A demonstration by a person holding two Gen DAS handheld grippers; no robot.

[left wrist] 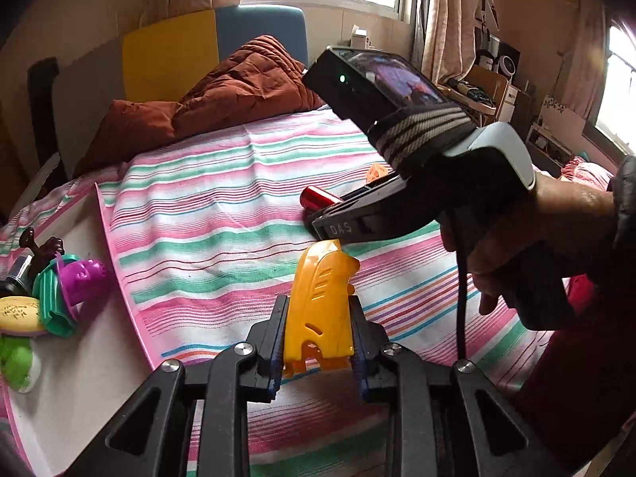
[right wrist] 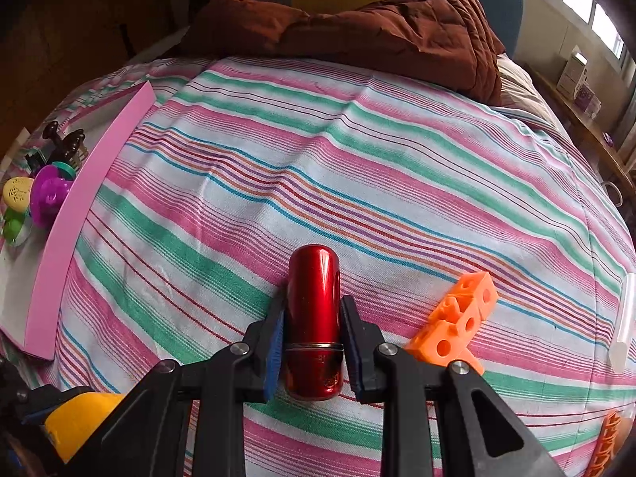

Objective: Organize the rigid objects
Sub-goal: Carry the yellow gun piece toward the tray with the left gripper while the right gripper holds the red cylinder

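one yellow shell, one red cylinder

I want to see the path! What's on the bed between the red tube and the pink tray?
Nothing but bare striped bedsheet lies between the red tube and the pink tray, as the right wrist view shows.

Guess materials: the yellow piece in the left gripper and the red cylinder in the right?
Yellow piece: looks like moulded plastic, semi-gloss and slightly translucent at its lower edge, with moulded slots. Red cylinder: probably anodised or lacquered metal, given its mirror-like highlights and a thin seam ring; glossy plastic can't be ruled out.
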